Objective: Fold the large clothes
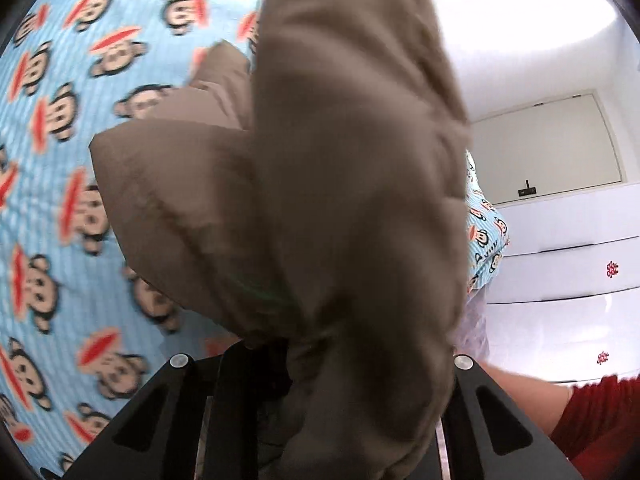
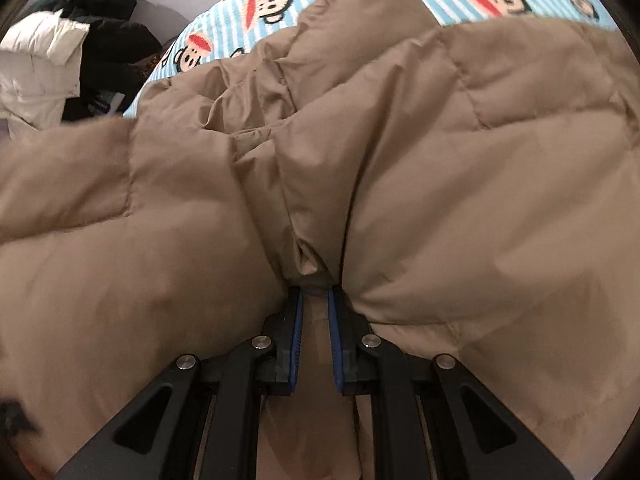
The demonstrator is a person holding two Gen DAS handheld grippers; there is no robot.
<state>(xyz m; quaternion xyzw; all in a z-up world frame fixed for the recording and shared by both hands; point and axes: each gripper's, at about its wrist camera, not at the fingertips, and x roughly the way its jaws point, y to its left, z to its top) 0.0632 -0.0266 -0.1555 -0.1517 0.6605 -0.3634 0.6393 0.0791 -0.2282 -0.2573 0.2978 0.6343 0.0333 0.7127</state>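
Note:
A brown padded jacket (image 1: 340,160) hangs bunched from my left gripper (image 1: 316,344), lifted above the bed. The cloth covers the left fingers completely, and the gripper is shut on a thick fold of it. In the right wrist view the same jacket (image 2: 440,160) spreads across the bed. My right gripper (image 2: 316,292) is shut on a pinched fold, its blue pads (image 2: 298,320) close together with brown cloth between them.
The bed has a blue striped sheet with monkey faces (image 1: 60,140) (image 2: 248,4). A white puffer (image 2: 36,60) and a dark jacket (image 2: 108,20) lie heaped beyond the bed's corner. White drawers (image 1: 560,280) stand right of the bed. A red sleeve (image 1: 600,420) shows at the lower right.

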